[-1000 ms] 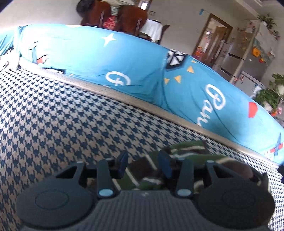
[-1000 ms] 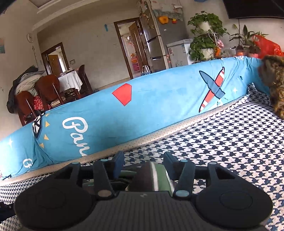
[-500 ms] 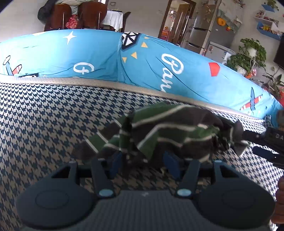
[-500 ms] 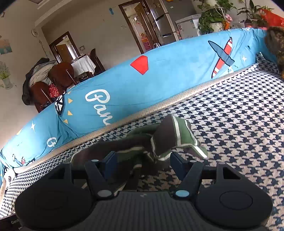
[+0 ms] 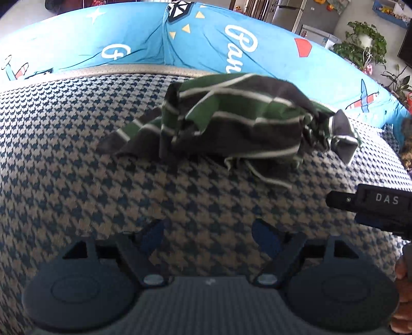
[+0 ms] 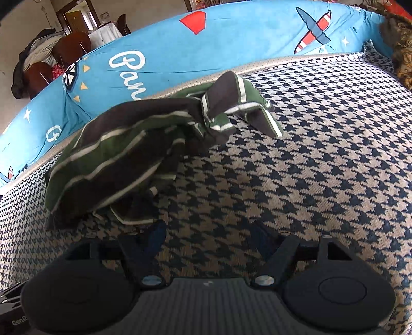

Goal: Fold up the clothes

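Observation:
A crumpled garment (image 5: 231,121) striped in green, dark brown and white lies in a heap on the houndstooth cover (image 5: 77,167). In the right wrist view the same garment (image 6: 123,154) sits ahead and to the left. My left gripper (image 5: 209,235) is back from the heap, its jaws opening with only the cover between them. The jaws of my right gripper (image 6: 208,235) are opening too, with nothing between them; the garment's hem lies just beyond its left fingertip (image 6: 154,234). The right gripper's body (image 5: 373,203) shows at the right edge of the left wrist view.
A blue printed bolster (image 5: 231,46) runs along the far edge of the cover. A furry brown thing (image 6: 399,46) sits at the far right. Beyond are dining chairs (image 6: 64,49), a fridge (image 5: 303,13) and potted plants (image 5: 365,43). A person's fingers (image 5: 401,296) show at the right edge.
Both grippers let go of the garment and drew back from it, opening wider. The garment dropped onto the cover in a heap.

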{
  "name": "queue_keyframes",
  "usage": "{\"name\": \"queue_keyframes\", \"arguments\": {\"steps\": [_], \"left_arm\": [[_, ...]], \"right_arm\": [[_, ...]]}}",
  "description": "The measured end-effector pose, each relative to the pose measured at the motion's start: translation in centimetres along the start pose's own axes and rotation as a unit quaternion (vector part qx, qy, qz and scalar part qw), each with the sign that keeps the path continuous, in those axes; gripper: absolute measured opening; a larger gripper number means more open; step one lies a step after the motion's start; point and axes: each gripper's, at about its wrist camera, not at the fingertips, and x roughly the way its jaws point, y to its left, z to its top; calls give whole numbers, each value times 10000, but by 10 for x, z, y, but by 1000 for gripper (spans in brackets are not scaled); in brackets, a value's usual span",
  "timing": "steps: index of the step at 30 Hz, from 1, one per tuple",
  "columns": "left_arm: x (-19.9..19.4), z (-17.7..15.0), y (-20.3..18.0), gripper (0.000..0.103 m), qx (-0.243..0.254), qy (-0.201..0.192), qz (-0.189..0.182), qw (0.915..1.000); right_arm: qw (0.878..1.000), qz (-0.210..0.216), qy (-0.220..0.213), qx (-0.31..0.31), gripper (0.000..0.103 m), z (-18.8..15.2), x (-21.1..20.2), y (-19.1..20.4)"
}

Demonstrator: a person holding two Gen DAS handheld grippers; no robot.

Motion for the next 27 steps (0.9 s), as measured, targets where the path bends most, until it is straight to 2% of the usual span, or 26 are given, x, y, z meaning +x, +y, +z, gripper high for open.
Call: {"name": "queue_keyframes", "arguments": {"steps": [5, 7, 14, 17, 21, 27], "left_arm": [[-6, -18, 3, 83, 134, 31, 76, 9999], [-8, -23, 2, 84, 200, 22, 68, 9998], [-15, -41, -5, 103, 466, 85, 22, 9989], [-16, -52, -8, 103, 611, 111, 283, 9977], [-19, -63, -10, 103, 815, 30, 432, 9957], [-24, -69, -8, 103, 833, -60, 503, 9952]], "right_arm": [[9999, 30, 143, 18, 79, -19, -4, -1], [10000, 9, 49, -66, 84, -26, -6, 0], [9986, -47, 31, -521, 102, -45, -8, 13], [9985, -21, 4, -538, 103, -50, -12, 11], [9994, 101, -80, -310, 103, -56, -19, 4], [9996, 102, -252, -87, 103, -64, -26, -1]]}}
